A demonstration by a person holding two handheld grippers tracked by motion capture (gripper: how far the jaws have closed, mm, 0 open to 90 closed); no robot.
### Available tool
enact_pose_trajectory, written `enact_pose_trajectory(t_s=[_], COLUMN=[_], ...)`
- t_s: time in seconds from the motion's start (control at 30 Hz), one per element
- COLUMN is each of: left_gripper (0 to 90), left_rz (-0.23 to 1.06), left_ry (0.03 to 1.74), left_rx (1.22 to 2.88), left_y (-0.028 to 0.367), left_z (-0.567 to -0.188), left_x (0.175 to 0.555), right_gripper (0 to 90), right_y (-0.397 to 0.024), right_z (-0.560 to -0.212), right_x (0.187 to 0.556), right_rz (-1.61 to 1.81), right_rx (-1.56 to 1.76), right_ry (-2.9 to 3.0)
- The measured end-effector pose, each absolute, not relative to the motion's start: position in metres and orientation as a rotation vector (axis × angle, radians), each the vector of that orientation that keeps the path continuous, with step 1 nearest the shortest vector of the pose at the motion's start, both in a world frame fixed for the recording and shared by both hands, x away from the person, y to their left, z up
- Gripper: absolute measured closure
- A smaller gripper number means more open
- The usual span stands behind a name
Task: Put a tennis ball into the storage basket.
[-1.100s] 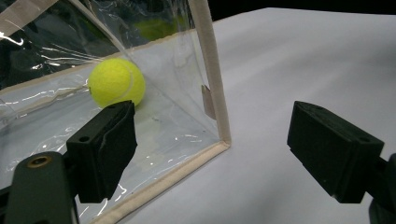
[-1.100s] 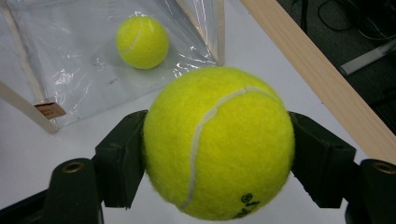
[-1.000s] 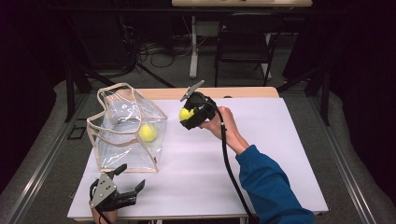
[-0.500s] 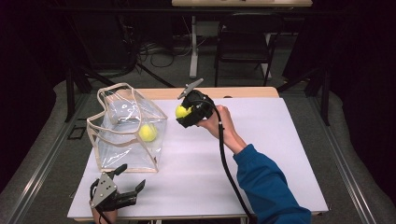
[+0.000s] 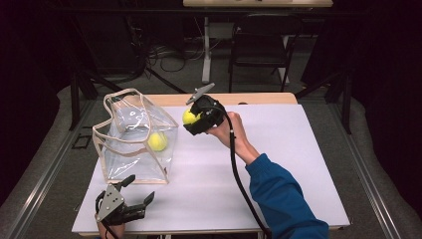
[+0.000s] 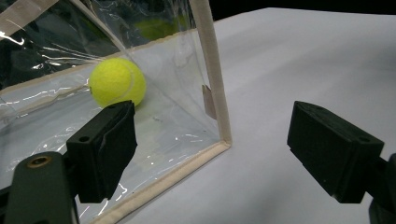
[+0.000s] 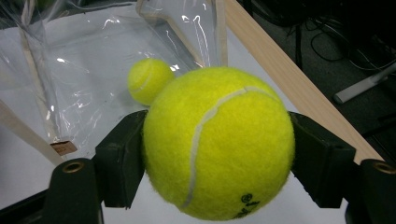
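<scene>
On the white table (image 5: 278, 164) in a dark room, the right gripper (image 5: 191, 121), pinching a tennis ball (image 5: 188, 117), has edged closer to the clear bag (image 5: 130, 144) holding a second ball (image 5: 158, 141), suggesting a drop soon, while the left gripper (image 5: 132, 199) rests spread apart.

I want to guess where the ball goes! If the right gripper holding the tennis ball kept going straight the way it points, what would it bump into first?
Probably the clear bag. The right gripper, clamped on its tennis ball, points at the bag's side, where a second ball sits inside. Depth is hard to judge.
</scene>
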State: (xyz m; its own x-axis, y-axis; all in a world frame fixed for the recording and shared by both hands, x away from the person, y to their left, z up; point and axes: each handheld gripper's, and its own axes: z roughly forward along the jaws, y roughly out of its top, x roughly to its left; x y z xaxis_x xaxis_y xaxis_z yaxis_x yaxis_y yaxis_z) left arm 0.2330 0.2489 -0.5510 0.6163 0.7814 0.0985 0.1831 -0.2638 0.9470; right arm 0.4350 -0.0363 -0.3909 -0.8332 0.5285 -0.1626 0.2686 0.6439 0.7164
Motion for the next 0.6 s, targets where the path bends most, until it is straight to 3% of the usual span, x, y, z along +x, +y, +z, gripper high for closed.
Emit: enact_pose_trajectory(t_s=[0.6], left_gripper=[16.0], left_rz=[0.704], left_ry=[0.789], left_rx=[1.777], left_y=[0.2485], left_z=[-0.5511], left_x=[0.2332], right_gripper=[25.9], right_y=[-0.0283], right_z=[-0.3877], right_x=[0.4314], right_rz=[1.038], right_rx=[0.618], right_ry=[2.491])
